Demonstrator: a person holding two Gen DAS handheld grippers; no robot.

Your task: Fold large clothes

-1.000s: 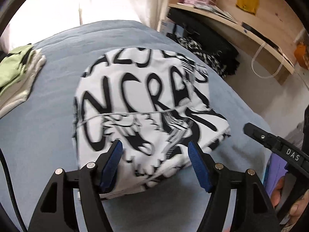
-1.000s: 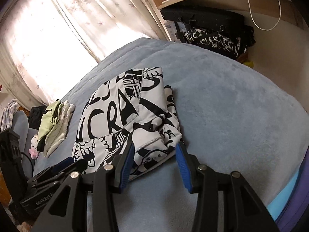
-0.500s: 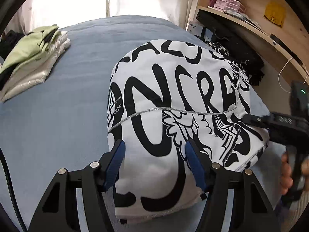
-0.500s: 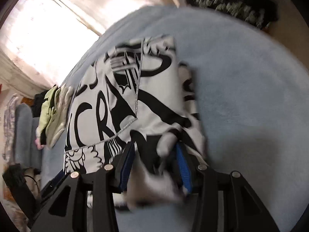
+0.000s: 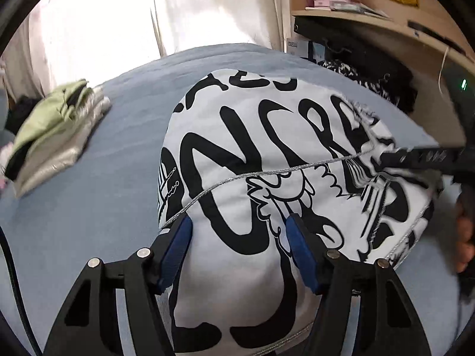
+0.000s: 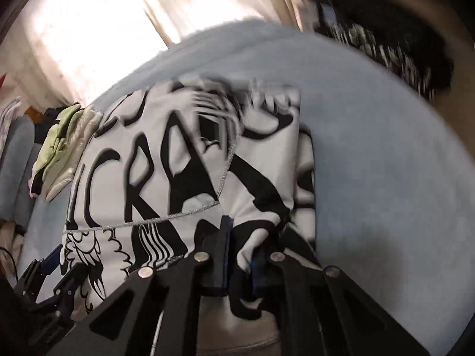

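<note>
A white garment with bold black lettering (image 5: 267,148) lies folded on the blue-grey bed (image 5: 89,207). My left gripper (image 5: 239,249) stands open low over its near left part, blue pads either side of the cloth and not pressing it. In the right wrist view my right gripper (image 6: 242,246) has its jaws closing on a bunched fold at the near right corner of the garment (image 6: 166,163), with white cloth pinched between the pads. The right gripper (image 5: 415,160) also shows side-on at the garment's right edge, and the left gripper (image 6: 50,270) at the lower left.
A folded pile of green and cream clothes (image 5: 56,136) sits on the bed's far left. A wooden shelf (image 5: 371,20) with boxes and dark clothes (image 5: 371,68) beneath stands beyond the bed's right side. Curtains (image 5: 207,9) hang behind. A hand (image 5: 466,237) shows at the right.
My left gripper has sunk closer over the garment, still open. My right gripper slid to the near right corner and its jaws narrowed onto a fold of cloth.
</note>
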